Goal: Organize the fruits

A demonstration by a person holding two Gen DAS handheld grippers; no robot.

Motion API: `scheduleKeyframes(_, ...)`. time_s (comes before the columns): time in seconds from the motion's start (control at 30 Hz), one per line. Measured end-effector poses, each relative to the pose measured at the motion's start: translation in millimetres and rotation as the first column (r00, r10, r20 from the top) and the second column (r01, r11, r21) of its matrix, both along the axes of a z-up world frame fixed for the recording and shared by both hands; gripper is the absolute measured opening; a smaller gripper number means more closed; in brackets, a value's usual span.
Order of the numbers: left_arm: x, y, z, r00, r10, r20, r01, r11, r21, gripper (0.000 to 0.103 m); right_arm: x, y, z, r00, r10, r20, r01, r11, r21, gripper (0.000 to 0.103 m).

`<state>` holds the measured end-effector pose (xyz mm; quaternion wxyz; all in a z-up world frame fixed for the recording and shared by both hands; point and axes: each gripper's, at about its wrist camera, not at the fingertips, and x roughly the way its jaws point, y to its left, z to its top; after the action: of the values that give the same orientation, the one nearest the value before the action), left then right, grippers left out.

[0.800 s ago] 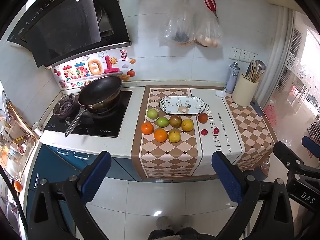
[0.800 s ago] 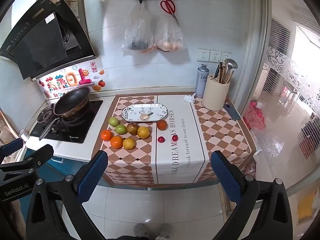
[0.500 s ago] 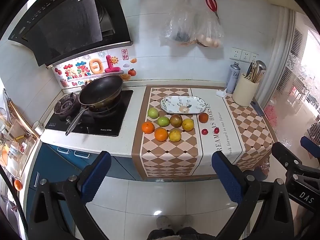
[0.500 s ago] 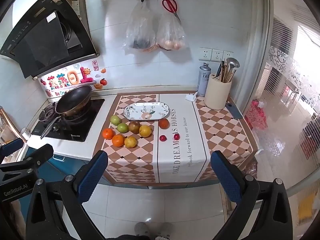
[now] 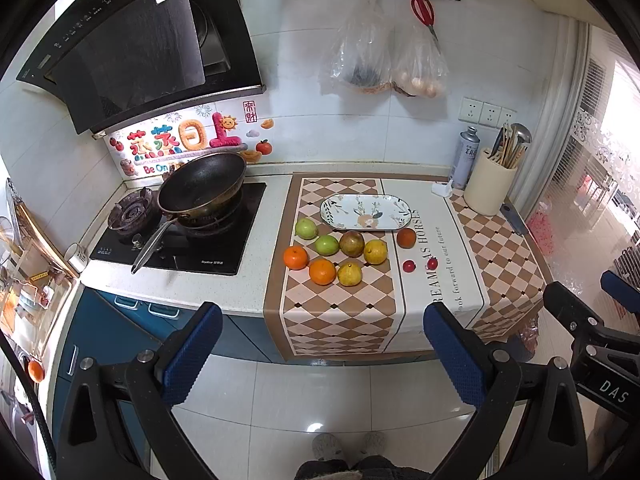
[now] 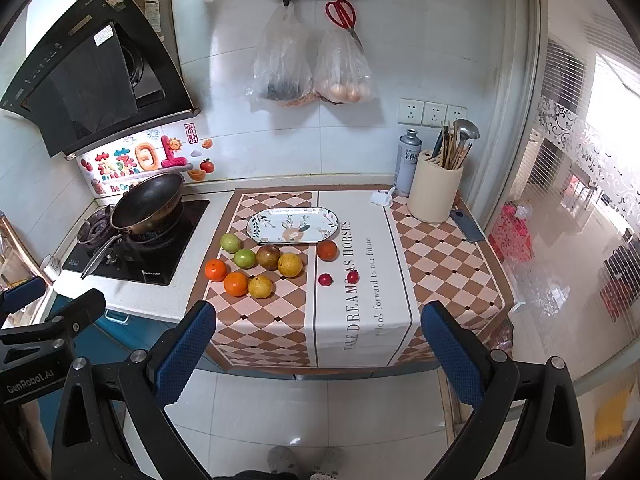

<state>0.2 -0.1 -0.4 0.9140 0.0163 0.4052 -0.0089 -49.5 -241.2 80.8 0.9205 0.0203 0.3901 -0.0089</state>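
Note:
Several fruits lie on the checked counter cloth (image 5: 340, 312): two green ones (image 5: 306, 228), two oranges (image 5: 296, 258), two yellow ones (image 5: 375, 251), a brown one (image 5: 351, 243), a red-orange one (image 5: 407, 237) and two small red ones (image 5: 408, 266). Behind them sits an oval patterned plate (image 5: 366, 211) (image 6: 293, 225) with nothing on it. My left gripper (image 5: 322, 350) and right gripper (image 6: 314, 350) both hang open over the floor, well short of the counter, holding nothing. The same fruit cluster (image 6: 256, 268) shows in the right wrist view.
A black wok (image 5: 202, 186) sits on the stove (image 5: 176, 240) at left. A cream utensil holder (image 5: 489, 192) and a spray can (image 5: 466, 158) stand at the back right. Plastic bags (image 5: 384, 60) and red scissors (image 5: 424, 10) hang on the wall. A person's slippers (image 5: 348, 446) show below.
Both views have drifted a touch closer to the counter; the fruits and plate lie as before, and both grippers stay open.

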Motion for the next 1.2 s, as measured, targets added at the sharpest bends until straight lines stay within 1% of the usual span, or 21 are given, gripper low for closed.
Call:
scheduleKeyframes(0.13,0,2,6,1.000,0.001,0.002,-0.001,1.000,0.003,0.103,0,0,0,1.000,-0.001,0.000,0.001,1.000,0.000,0.103)
scheduleKeyframes(0.6,0,2,6,1.000,0.000,0.001,0.000,1.000,0.000,0.103,0,0,1,1.000,-0.001,0.003,0.001,1.000,-0.004,0.103)
scheduleKeyframes(0.67,4,1,12,1.000,0.001,-0.001,-0.001,1.000,-0.002,0.103,0,0,1,1.000,-0.001,0.002,0.001,1.000,-0.002,0.103)
scheduleKeyframes(1.2,5,-2,13,1.000,0.002,0.006,-0.002,1.000,-0.002,0.103,1,-3,4,1.000,-0.004,0.000,0.004,1.000,-0.001,0.103)
